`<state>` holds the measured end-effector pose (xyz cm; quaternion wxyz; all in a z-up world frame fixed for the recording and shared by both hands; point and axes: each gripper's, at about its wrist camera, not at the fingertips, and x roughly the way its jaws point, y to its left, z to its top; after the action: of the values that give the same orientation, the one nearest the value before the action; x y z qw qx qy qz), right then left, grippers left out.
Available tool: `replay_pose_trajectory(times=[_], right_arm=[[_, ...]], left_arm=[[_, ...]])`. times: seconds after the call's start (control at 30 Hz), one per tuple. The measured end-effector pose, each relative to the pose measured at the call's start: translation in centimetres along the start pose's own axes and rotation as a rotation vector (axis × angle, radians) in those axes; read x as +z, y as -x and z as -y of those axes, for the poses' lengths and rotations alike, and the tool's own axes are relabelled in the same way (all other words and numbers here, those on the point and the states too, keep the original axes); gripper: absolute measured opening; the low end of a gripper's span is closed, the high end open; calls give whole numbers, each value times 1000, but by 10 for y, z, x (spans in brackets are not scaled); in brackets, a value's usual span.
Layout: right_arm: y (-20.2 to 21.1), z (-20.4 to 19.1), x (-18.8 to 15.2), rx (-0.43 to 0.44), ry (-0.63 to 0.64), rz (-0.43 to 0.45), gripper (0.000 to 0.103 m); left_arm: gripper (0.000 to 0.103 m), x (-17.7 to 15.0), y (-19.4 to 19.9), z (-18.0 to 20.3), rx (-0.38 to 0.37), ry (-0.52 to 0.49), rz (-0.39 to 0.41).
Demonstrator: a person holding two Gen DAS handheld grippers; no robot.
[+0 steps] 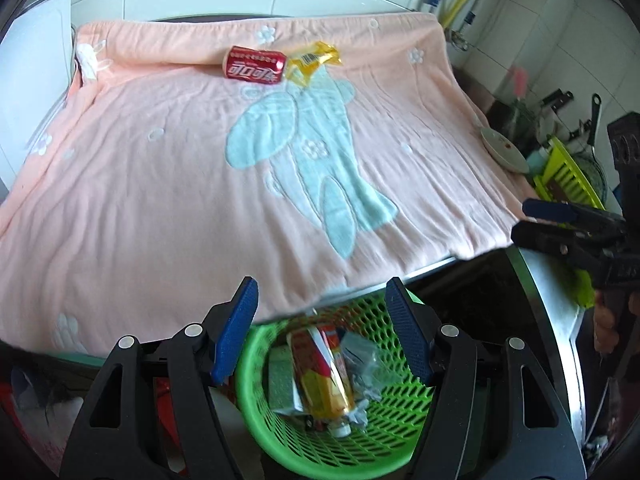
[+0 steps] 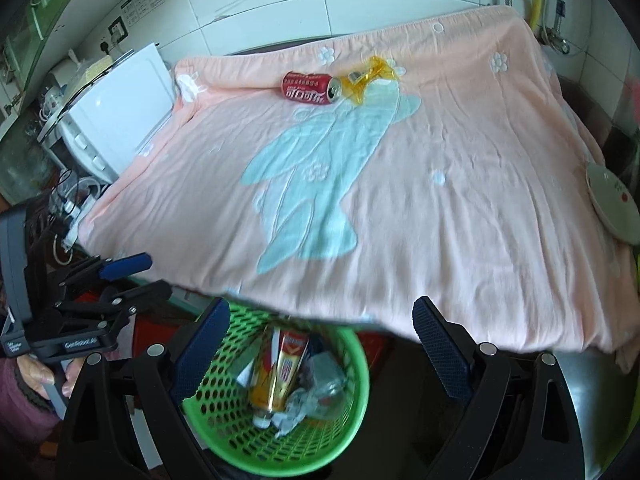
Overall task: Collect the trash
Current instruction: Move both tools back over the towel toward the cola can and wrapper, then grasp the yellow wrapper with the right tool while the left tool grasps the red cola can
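Pink blanket-covered surface (image 1: 160, 200), red can (image 1: 255, 64), yellow wrapper (image 1: 312, 62), perhaps plate (image 1: 504, 150)

The red can (image 1: 255, 65) bears white Chinese Coca-Cola script (other print seems too blurred).

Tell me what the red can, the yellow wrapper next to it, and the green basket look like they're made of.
Red can: looks like thin painted metal, with a bare silvery end and a glossy printed body.
Yellow wrapper: seems to be thin translucent plastic film, crinkled and shiny.
Green basket: most likely molded plastic, with uniform bright color and a regular lattice of holes in its wall.
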<state>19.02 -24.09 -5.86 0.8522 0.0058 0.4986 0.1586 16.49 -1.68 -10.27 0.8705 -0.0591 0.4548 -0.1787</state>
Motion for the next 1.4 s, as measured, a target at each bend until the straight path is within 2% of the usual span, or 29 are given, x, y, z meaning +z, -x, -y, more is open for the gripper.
replay_pose_trajectory(times=[0.33,0.47,0.8,1.13,1.2,1.37,1.4], right_arm=[[-61,24,109,17,-119,6,89],[-97,35,151,41,-206,-2,83],[-170,52,232,43,-326,22,81],[-233,84,275,55,-527,58,77],[-244,89,280,52,-558,56,72],[-266,102,289,67,-621,58,68],[-270,105,290,79,-632,57,64]], left_arm=[[66,48,-25,-45,19,26,4],[66,64,-37,-66,26,38,0],[66,99,-59,-110,31,73,-2],[66,112,-75,-135,40,83,-13],[66,113,-77,-139,39,93,-16],[66,115,-81,-146,37,113,-16],[66,116,-82,-147,38,115,-17]])
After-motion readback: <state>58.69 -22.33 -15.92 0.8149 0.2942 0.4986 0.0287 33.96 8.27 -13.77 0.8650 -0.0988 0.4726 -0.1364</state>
